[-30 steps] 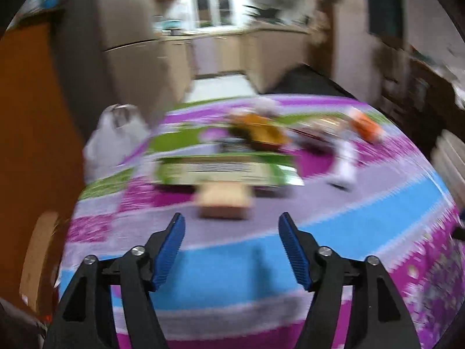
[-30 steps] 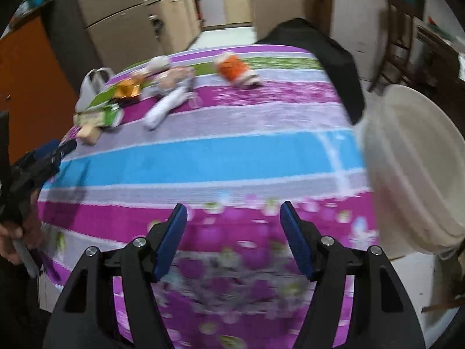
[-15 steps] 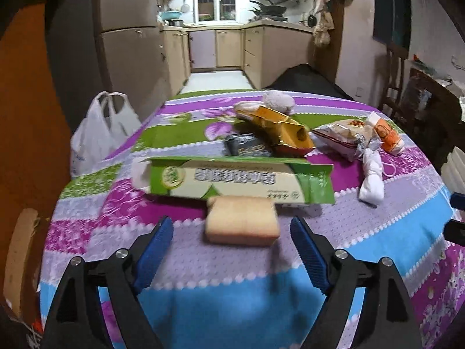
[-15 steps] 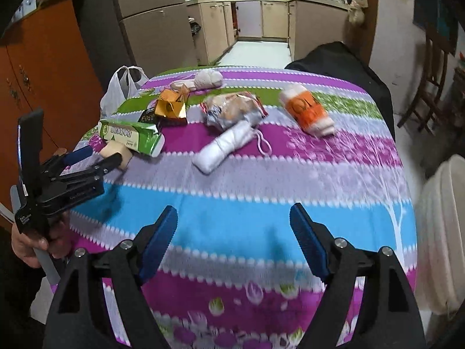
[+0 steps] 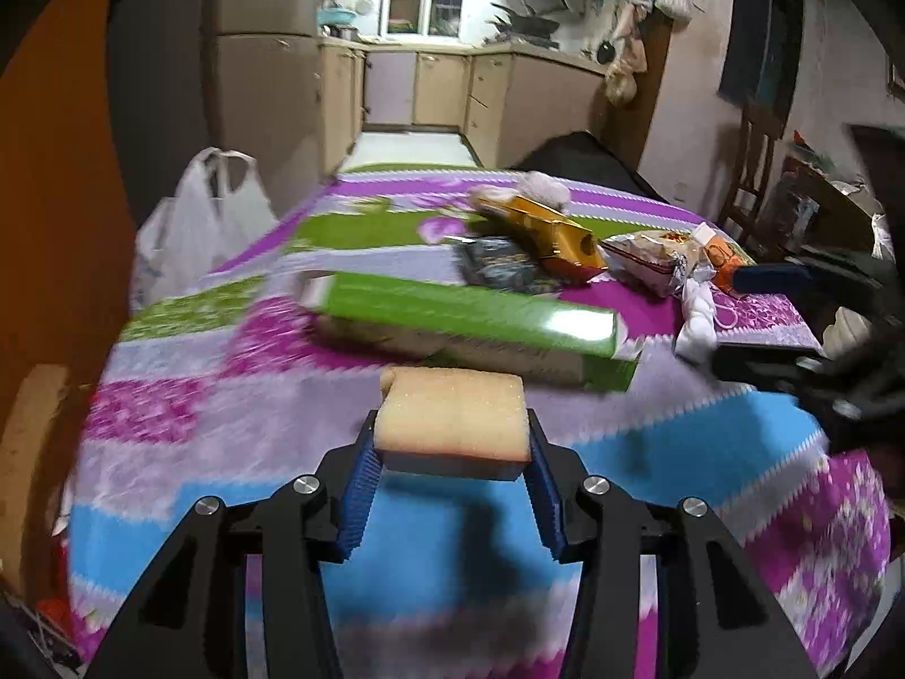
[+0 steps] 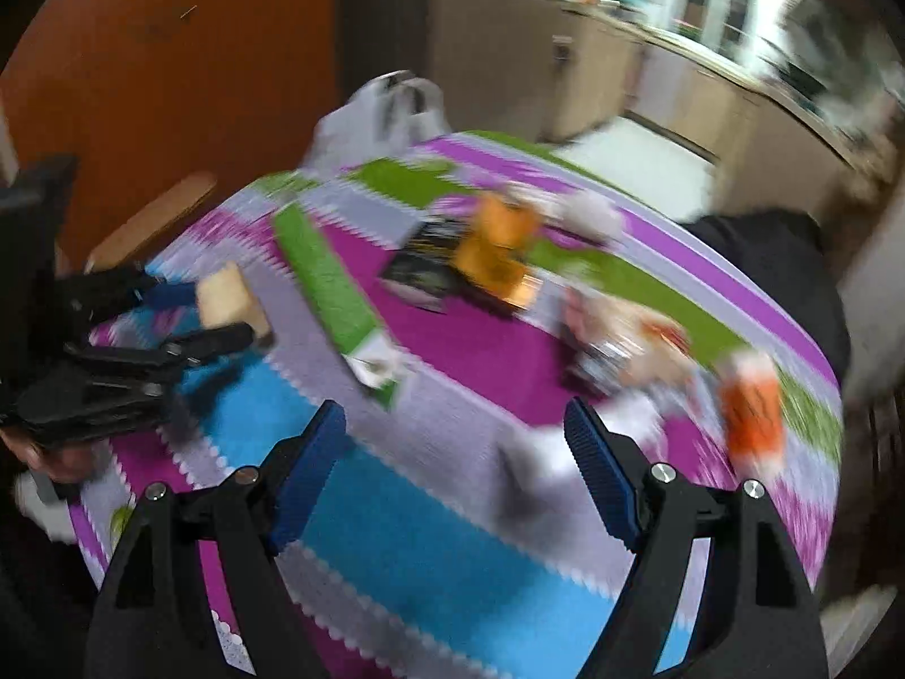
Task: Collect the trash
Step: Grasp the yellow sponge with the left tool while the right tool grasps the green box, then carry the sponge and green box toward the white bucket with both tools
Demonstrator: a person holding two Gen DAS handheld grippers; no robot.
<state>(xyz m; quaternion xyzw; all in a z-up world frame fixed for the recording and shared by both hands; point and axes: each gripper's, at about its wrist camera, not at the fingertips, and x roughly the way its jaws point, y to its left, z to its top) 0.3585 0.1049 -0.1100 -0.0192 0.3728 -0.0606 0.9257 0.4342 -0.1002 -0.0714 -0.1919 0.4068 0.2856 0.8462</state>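
Striped tablecloth (image 5: 237, 435), left tongs (image 5: 449, 455) clamping sponge (image 5: 452, 421)

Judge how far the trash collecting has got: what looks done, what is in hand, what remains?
Nothing looks collected yet. In hand: the left gripper is shut on the sponge. The right gripper is open, holding nothing. Left on the table: the green box, gold carton, dark packet and snack bag.
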